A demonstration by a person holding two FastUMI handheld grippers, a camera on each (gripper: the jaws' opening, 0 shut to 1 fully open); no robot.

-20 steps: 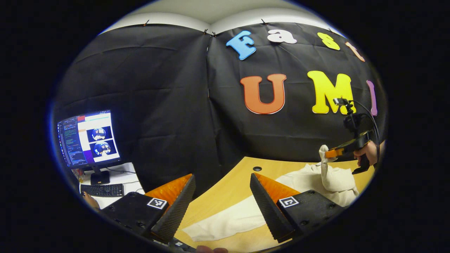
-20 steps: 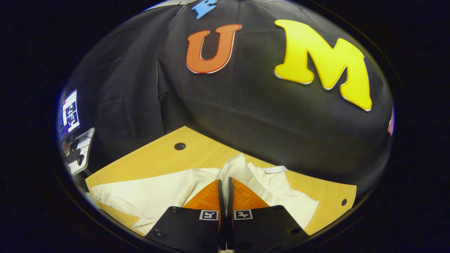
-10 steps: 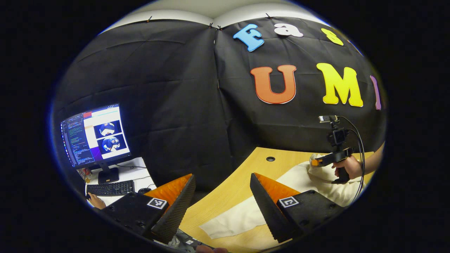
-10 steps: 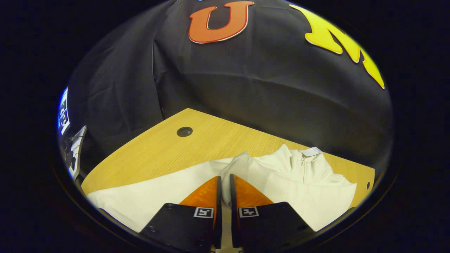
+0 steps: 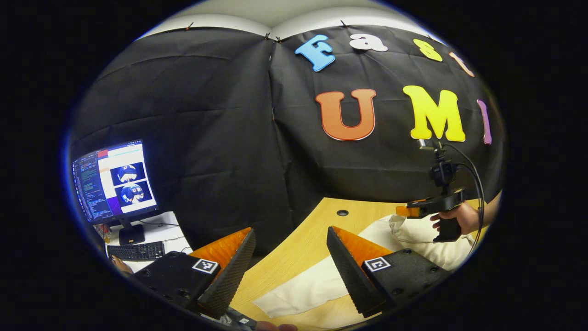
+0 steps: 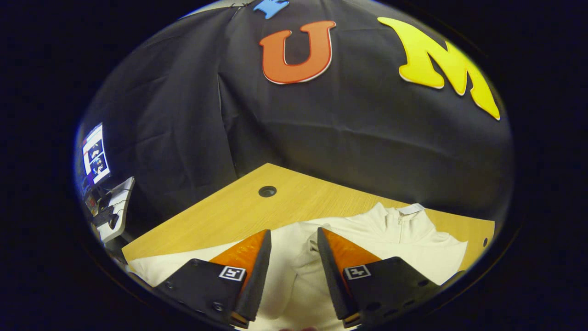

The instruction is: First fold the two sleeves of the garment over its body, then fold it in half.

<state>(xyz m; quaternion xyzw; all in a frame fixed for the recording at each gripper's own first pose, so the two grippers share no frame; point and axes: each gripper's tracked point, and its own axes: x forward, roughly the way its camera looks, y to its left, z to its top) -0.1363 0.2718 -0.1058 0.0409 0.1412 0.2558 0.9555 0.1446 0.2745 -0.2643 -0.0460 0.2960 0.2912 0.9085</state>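
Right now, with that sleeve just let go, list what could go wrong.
1. The sleeve lies bunched between the right gripper fingers, which stand open; pulling back could snag and drag it off the garment.
2. The left gripper hangs open near the table edge, where the hem could slip off.

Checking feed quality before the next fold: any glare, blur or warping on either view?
Left gripper view: sharp, the monitor glows bright, the table edge bows. Right gripper view: evenly lit, the garment sharp without glare, the table edge bent by the fisheye.
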